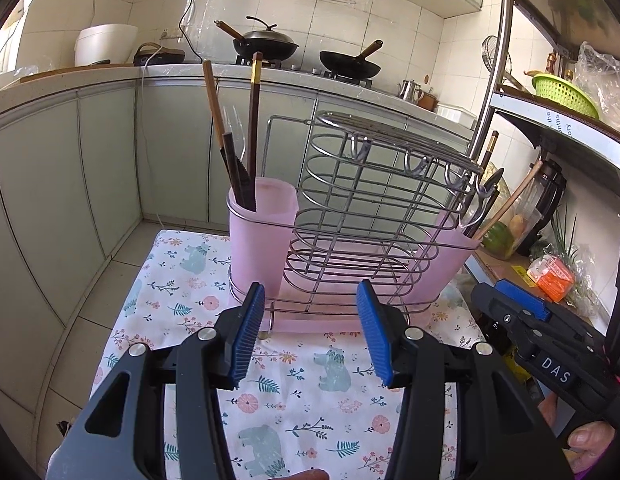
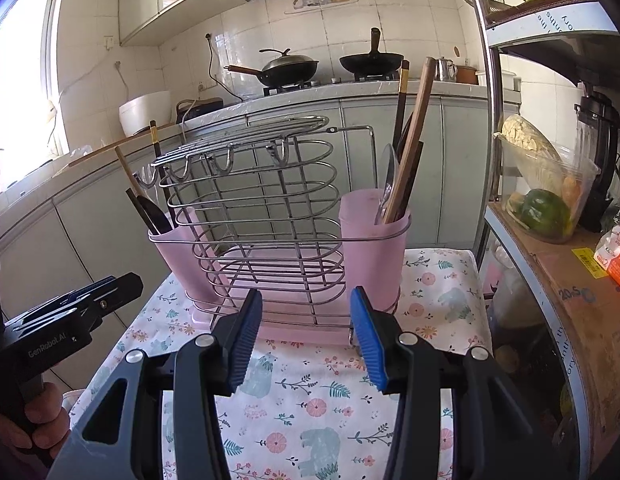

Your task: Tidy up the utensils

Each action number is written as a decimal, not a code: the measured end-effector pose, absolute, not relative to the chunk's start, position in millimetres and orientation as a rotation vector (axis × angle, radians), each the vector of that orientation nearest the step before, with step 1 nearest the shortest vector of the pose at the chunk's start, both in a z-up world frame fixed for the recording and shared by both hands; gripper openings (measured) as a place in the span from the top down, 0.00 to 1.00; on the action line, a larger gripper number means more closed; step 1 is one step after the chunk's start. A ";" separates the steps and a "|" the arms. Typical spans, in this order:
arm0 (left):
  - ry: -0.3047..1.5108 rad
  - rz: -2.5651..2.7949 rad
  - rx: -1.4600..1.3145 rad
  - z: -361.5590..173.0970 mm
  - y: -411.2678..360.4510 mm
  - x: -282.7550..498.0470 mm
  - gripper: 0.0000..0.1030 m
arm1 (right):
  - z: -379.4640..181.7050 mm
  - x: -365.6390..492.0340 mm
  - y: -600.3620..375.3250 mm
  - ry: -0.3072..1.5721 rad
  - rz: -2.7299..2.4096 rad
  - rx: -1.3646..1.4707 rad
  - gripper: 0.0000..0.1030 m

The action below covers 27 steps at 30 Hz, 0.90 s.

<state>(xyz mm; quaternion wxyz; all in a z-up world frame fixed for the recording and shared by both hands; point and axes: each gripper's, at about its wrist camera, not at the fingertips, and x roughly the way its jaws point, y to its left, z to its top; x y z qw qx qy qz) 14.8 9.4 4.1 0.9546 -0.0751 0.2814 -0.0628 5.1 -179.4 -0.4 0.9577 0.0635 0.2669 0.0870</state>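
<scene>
while both the left gripper point(image 1: 311, 334) and right gripper point(image 2: 306, 336) gape empty, pink cups point(image 1: 262, 236) hide utensil tips.

The left gripper point(image 1: 311, 334) is pointing toward 12 o'clock in its own view, its blue-padded jaws standing wide apart and gripping nothing. The right gripper point(image 2: 307, 336) is likewise aiming at 12 o'clock, jaws spread and empty. In the left wrist view the right gripper is showing at 4 o'clock; in the right wrist view the person's left hand point(image 2: 40, 426) is wrapping its handle at 8 o'clock.
</scene>
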 end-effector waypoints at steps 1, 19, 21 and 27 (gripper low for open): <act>0.569 -0.128 -0.150 4.3 8.7 14.4 0.53 | -0.5 5.3 -179.3 0.543 0.176 0.128 0.56; 0.570 -0.127 -0.138 3.9 8.5 12.8 0.53 | 0.7 4.3 -175.3 0.543 0.180 0.109 0.56; 0.571 -0.126 -0.140 3.8 9.0 13.0 0.53 | 0.8 4.5 -174.3 0.544 0.181 0.106 0.56; 0.572 -0.127 -0.140 3.7 9.7 13.5 0.53 | -0.5 5.9 -173.8 0.548 0.183 0.103 0.56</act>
